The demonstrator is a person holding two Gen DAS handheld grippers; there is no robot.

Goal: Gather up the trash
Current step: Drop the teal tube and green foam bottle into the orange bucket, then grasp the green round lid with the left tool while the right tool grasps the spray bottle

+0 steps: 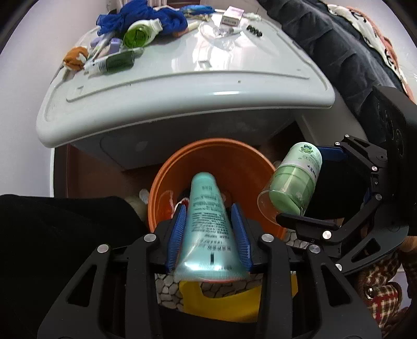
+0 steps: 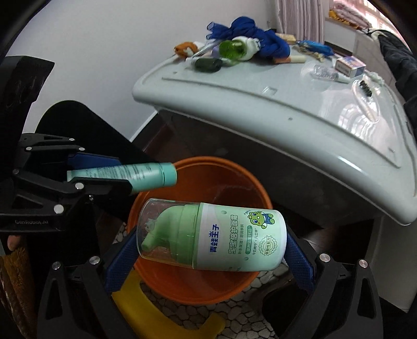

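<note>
Left gripper (image 1: 208, 229): points steeply down over the orange basin; its blue pads flank a teal tube. Whether the pads press the tube cannot be told; the tube is blurred.
Teal tube (image 1: 207, 221): lies between the left jaws, cap end forward at 12 o'clock, over the basin's mouth. From the right wrist view it juts from that gripper with its cap past the basin's rim at about 10 o'clock.
Right gripper (image 2: 208, 245): jaws stand wide, clamped across a green pump bottle, one pad on its clear cap end, one on its base.
Green pump bottle (image 2: 211, 237): lying sideways, clear cap to 9 o'clock, frog label facing up, directly above the basin.
Orange basin (image 2: 234, 180): on a pebble-pattern floor beside a yellow plastic piece (image 2: 146, 310), in front of the washer.
Washing machine lid (image 1: 182, 86): at 12 o'clock; a blue cloth (image 1: 146, 18), green bottle (image 1: 140, 32) and small box (image 1: 232, 15) lie on its far edge.
</note>
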